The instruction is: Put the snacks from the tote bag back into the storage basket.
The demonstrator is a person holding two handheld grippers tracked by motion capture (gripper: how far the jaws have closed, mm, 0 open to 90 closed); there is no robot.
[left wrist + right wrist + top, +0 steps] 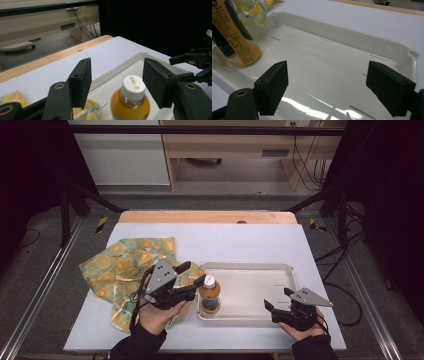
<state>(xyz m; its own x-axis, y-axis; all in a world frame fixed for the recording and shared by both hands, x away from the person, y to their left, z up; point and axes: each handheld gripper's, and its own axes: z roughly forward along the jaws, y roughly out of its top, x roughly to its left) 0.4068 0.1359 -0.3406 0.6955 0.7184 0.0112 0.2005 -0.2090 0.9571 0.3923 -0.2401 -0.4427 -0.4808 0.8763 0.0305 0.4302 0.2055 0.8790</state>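
An orange drink bottle with a white cap stands upright in the near left corner of a white tray. My left gripper hovers at the bottle's top, open. In the left gripper view the cap of the bottle sits between and below my two pads, with a gap on each side of it. My right gripper is open over the tray's near right part with nothing between its jaws. The right gripper view has the bottle at far left and the bare tray floor ahead of my right gripper.
A yellow and green patterned cloth lies crumpled on the white table, left of the tray and under my left hand. A wooden strip runs along the table's far edge. Black frame posts stand at both sides.
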